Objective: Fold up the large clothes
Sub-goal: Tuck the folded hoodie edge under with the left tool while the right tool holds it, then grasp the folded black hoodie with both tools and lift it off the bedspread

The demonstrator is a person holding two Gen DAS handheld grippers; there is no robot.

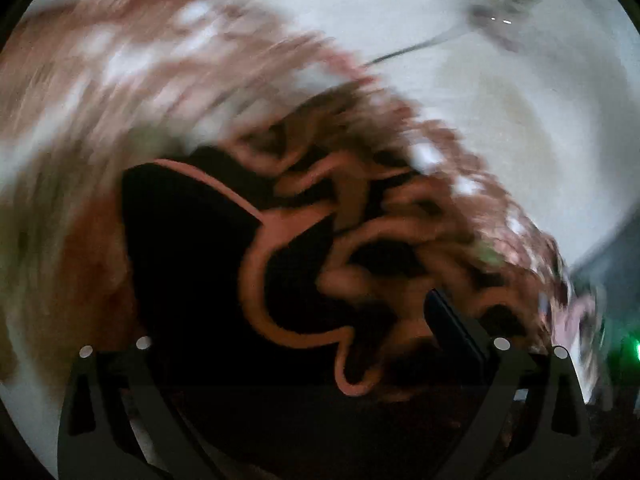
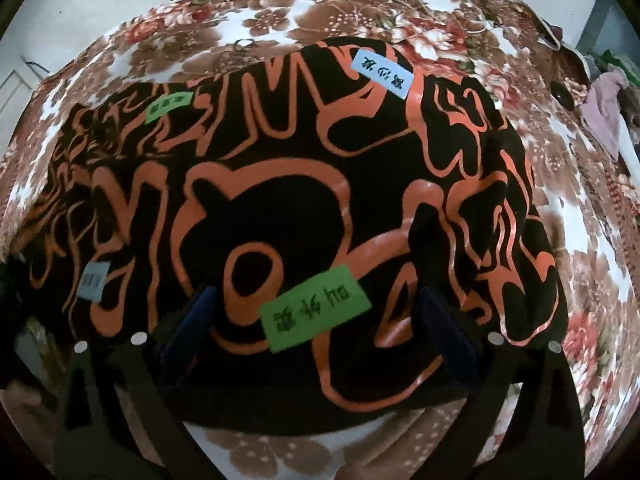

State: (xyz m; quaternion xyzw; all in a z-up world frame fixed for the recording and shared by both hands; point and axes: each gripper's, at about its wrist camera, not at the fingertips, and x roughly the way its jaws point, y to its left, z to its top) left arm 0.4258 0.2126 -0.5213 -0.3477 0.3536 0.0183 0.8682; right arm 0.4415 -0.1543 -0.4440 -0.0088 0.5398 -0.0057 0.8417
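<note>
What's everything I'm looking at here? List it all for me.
Garment: one, black with orange line pattern, spread on the floral cover.
Green labels: two, one near the right gripper, one far left.
Blue labels: two, one far edge, one left edge.
Floral cover: one, brown, red and white, under the garment.
Pink cloth: one, far right.
Left gripper: dark, garment bunched between the jaws, view blurred.
Right gripper: dark with blue pads, jaws apart over the garment.
</note>
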